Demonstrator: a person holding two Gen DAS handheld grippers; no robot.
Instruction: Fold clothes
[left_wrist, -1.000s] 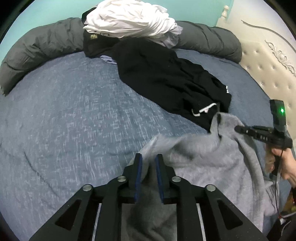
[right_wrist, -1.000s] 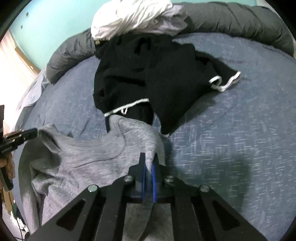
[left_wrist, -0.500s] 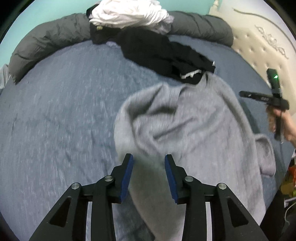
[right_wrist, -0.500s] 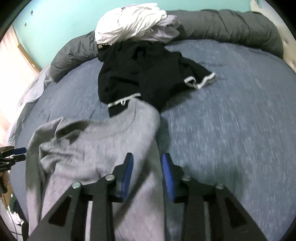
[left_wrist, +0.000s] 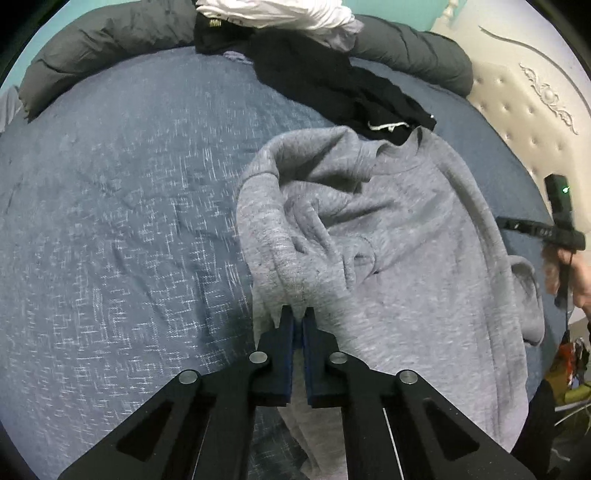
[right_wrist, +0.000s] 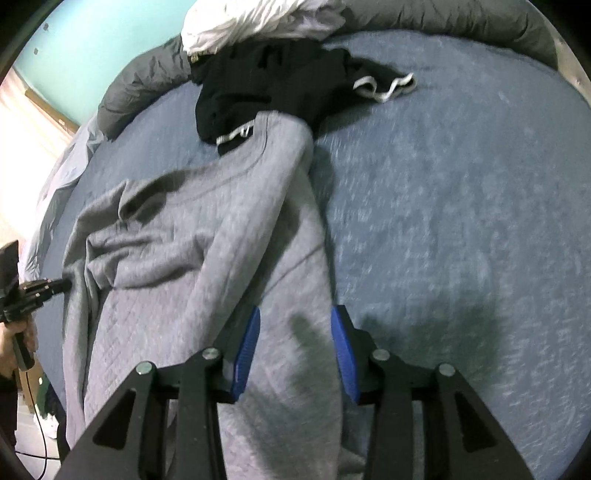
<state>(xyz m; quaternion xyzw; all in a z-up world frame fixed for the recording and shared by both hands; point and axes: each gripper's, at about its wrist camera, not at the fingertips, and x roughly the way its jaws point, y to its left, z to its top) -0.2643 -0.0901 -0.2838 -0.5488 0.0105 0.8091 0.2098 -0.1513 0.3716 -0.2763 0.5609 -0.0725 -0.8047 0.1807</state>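
The left tool (left_wrist: 298, 325) is clamped on a bunched fold of the grey sweatshirt (left_wrist: 406, 236), its blue pads nearly touching with cloth pinched between them. Just ahead of that tool the fabric rises in ridges and rolls over itself, so the pinch likely serves to tug the crumpled left side flat or to carry it across the body. The right tool (right_wrist: 295, 343) stands wide open, one pad on either side of the sweatshirt's right edge, gripping nothing; from here I cannot tell whether it hovers or rests on the cloth.

The sweatshirt lies lengthwise on the bed (left_wrist: 110, 221), collar far ahead of both tools, lower part running back beneath them. Its collar end touches the black garment (right_wrist: 266, 85), and beyond that a white garment (right_wrist: 258, 18) sits heaped against a rolled grey duvet (left_wrist: 92, 40). That far pile leaves no room for pushing the sweatshirt forward.

To the left of the left tool, and to the right of the right tool, the blue bedcover is bare and broad, good room for spreading sleeves or laying a fold. On the right tool's side the padded headboard (left_wrist: 524, 110) bounds the bed.
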